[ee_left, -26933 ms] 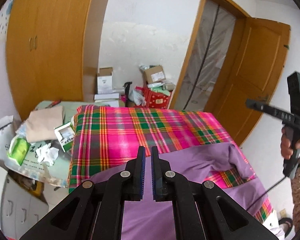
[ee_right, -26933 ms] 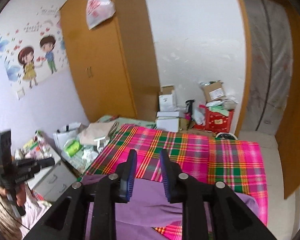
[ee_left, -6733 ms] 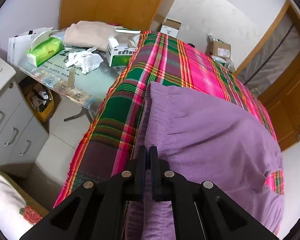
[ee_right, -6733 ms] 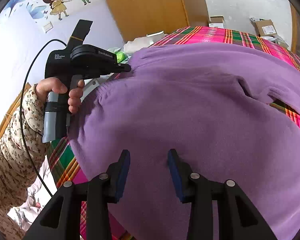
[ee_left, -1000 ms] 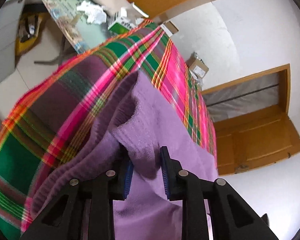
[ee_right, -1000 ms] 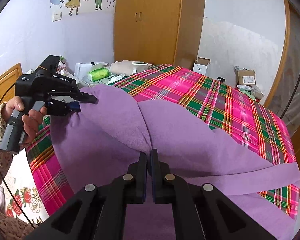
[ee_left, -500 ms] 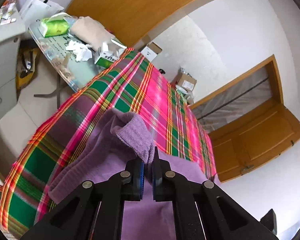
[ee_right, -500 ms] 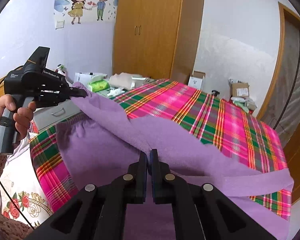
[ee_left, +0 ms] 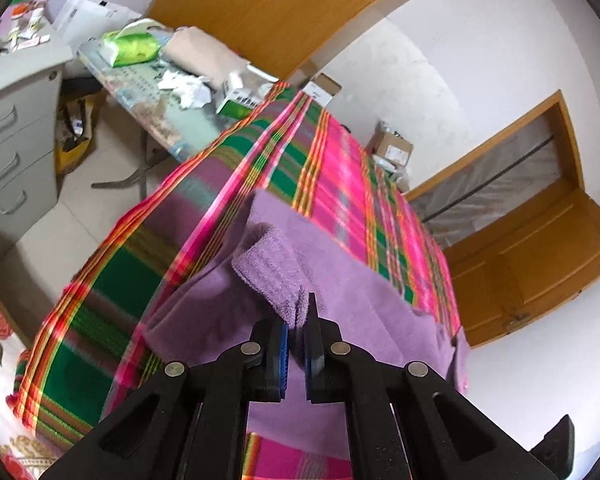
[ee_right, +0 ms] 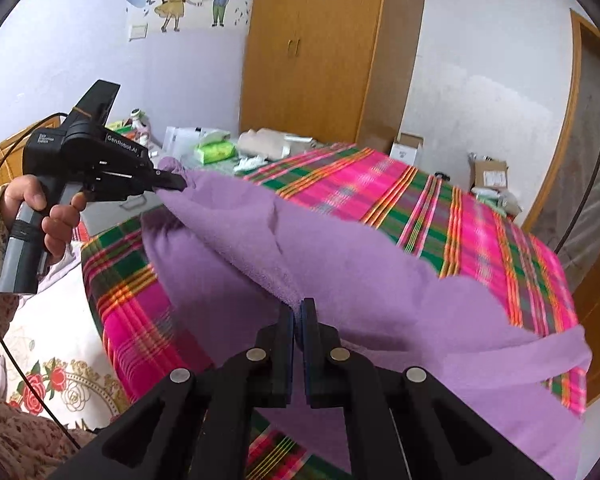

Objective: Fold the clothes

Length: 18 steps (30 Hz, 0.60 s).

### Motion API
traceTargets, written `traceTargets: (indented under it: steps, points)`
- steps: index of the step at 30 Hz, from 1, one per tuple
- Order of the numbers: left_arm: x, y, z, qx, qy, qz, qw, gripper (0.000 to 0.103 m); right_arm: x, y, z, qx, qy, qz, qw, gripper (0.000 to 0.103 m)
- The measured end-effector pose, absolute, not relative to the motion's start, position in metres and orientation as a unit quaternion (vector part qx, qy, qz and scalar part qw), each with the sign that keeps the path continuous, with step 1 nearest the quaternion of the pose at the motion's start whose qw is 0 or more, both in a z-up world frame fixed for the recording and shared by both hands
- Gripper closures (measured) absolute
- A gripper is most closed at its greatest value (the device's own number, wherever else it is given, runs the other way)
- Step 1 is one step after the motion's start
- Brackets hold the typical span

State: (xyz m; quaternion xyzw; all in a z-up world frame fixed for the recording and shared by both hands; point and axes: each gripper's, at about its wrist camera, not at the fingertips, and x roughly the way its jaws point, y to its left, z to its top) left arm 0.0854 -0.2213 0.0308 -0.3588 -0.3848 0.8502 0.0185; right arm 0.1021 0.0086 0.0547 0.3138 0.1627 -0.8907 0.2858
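A purple fleece garment [ee_right: 380,280] lies over a bed with a pink and green plaid cover [ee_right: 440,208]. My left gripper [ee_left: 297,320] is shut on a ribbed edge of the garment [ee_left: 268,276] and holds it above the bed. From the right wrist view the left gripper [ee_right: 180,182] appears at the left in a person's hand [ee_right: 44,208], pinching one purple corner. My right gripper [ee_right: 297,312] is shut on another part of the same edge. The cloth stretches taut between the two grippers, and its lower part drapes on the bed.
A cluttered side table [ee_left: 168,120] with tissue packs and a beige cloth stands beside the bed. Grey drawers [ee_left: 16,120] are at the left. A wooden wardrobe [ee_right: 320,52], cardboard boxes [ee_right: 488,176] and a wooden door [ee_left: 540,256] line the far walls.
Both grippers have risen with the garment's edge, pulling more purple cloth off the bed. The left gripper went from open around the cuff to shut on it a second ago.
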Motion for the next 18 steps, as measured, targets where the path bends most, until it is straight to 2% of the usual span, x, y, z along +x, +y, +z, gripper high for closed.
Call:
traceTargets:
  steps: [10, 18]
  points:
    - [0.097, -0.221, -0.001, -0.388, -0.374, 0.842, -0.016, 0.097, 0.100, 0.008, 0.007, 0.377, 0.139, -0.867, 0.295, 0.099]
    - [0.101, -0.226, -0.012, -0.391, -0.389, 0.834, -0.021, 0.094, 0.100, 0.009, -0.004, 0.390, 0.129, -0.863, 0.293, 0.098]
